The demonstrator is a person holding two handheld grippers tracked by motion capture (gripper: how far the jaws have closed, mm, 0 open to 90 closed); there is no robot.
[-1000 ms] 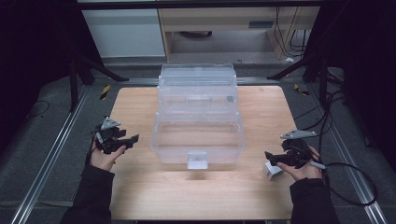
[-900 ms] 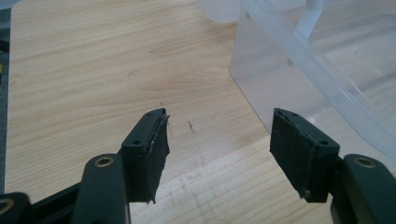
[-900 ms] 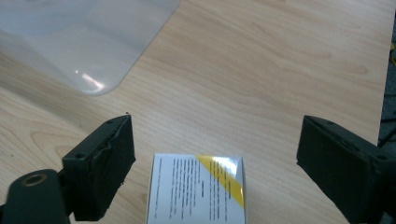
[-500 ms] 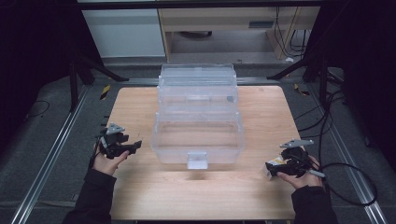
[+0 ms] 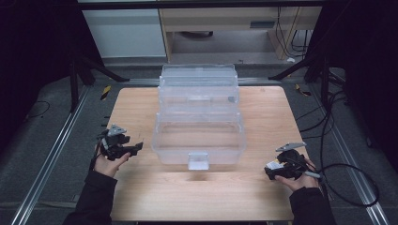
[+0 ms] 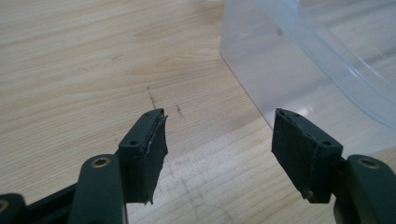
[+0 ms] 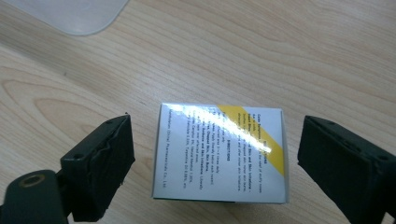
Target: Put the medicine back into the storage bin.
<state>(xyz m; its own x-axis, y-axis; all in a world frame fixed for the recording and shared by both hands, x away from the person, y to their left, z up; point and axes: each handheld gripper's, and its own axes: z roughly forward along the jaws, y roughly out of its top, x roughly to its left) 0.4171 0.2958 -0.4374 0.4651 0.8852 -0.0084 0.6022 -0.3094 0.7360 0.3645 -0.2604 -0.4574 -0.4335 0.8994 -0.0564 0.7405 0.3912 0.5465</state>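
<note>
We see both tongs spread apart: right tongs straddle a box at lower right; left tongs hover lower left beside the bin.

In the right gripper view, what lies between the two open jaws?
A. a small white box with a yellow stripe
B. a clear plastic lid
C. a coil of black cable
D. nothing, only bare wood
A: the small white box with printed text and a yellow stripe lies on the wooden table between the open jaws of the right gripper, which do not touch it.
</note>
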